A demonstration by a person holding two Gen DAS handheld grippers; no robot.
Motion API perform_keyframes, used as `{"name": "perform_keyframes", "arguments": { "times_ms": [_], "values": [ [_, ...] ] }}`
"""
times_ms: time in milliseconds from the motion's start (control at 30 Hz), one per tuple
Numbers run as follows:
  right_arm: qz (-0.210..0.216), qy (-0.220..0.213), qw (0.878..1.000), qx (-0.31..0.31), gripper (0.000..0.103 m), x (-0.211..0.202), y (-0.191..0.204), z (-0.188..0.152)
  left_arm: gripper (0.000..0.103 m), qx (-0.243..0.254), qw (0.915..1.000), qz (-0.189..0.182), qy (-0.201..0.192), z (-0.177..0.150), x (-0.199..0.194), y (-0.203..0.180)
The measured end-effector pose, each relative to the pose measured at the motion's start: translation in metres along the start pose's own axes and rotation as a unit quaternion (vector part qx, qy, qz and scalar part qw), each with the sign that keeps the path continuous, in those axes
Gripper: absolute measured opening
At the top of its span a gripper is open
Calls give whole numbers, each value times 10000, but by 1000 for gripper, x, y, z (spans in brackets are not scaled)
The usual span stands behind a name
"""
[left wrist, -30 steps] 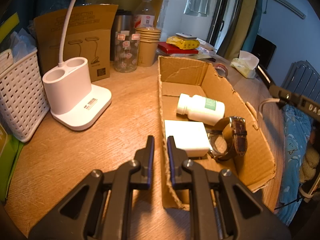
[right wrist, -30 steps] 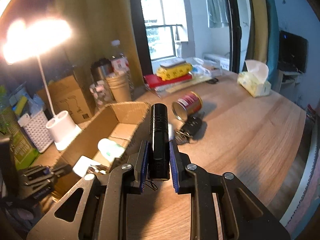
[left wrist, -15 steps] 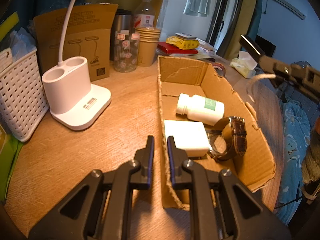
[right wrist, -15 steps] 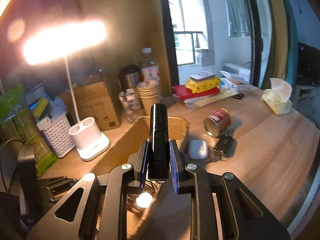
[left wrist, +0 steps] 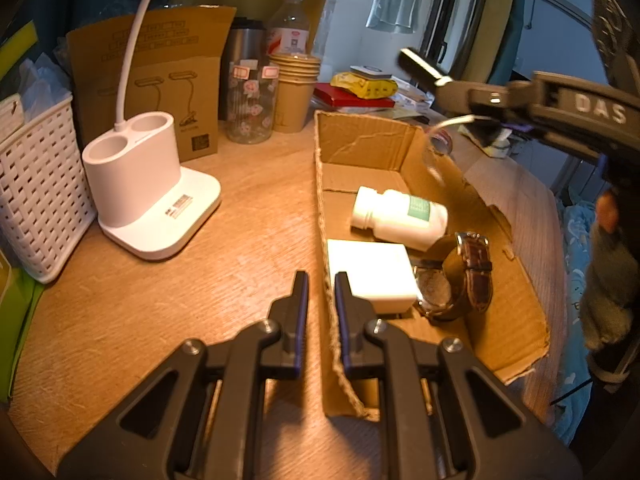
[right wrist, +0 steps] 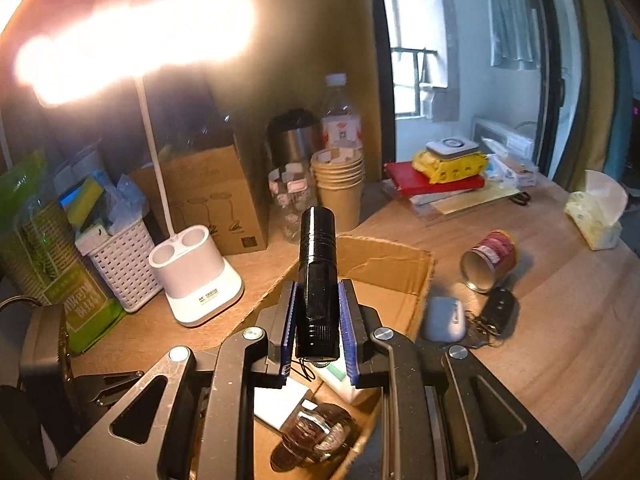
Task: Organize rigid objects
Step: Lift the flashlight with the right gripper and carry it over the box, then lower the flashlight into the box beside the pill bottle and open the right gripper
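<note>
While lamp light falls on the wooden table (right wrist: 560, 340), these are seen:
Cardboard box (left wrist: 520, 308): open tray holding white bottle (left wrist: 400, 216) with green label, unreadable; white block (left wrist: 372, 272); brown-strap watch (left wrist: 468, 272).
Right gripper (right wrist: 318, 320): "DAS" printed on its body in the left view; clamped on the black flashlight (right wrist: 317, 272), above the box.
Left gripper (left wrist: 321, 312): narrow, pinching the box's near wall.
Red can (right wrist: 490, 254): on its side outside the box; writing unreadable.
</note>
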State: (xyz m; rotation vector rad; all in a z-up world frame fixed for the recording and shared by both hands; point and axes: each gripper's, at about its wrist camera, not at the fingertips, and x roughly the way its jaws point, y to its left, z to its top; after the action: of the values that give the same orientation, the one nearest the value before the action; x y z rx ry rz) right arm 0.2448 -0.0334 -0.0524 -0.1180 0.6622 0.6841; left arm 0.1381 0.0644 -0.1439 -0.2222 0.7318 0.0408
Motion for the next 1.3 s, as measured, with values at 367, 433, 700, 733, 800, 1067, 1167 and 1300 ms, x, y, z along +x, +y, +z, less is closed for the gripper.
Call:
{"name": "perform_keyframes", "arguments": {
  "times_ms": [367, 433, 700, 733, 800, 1067, 1167, 1300],
  "values": [
    [137, 654, 9973, -304, 22, 34, 18, -15, 14, -20, 10000, -44, 12, 0, 1, 2],
    [129, 744, 9967, -298, 22, 38, 17, -19, 14, -21, 10000, -45, 13, 0, 1, 1],
    [84, 1032, 9940, -359, 22, 51, 19, -31, 14, -16, 10000, -48, 14, 1, 2, 2],
    [89, 1017, 9941, -355, 22, 51, 19, -31, 14, -14, 10000, -48, 13, 1, 2, 2],
    [116, 986, 9946, -311, 22, 49, 18, -30, 14, -17, 10000, -52, 19, 1, 2, 2],
    [178, 940, 9951, -230, 23, 46, 14, -30, 14, -21, 10000, -52, 20, 1, 2, 0],
    [191, 912, 9954, -207, 28, 44, 13, -30, 14, -20, 10000, -55, 19, 1, 2, 2],
    [114, 899, 9957, -214, 30, 42, 11, -29, 14, -21, 10000, -53, 20, 1, 2, 2]
  ]
}}
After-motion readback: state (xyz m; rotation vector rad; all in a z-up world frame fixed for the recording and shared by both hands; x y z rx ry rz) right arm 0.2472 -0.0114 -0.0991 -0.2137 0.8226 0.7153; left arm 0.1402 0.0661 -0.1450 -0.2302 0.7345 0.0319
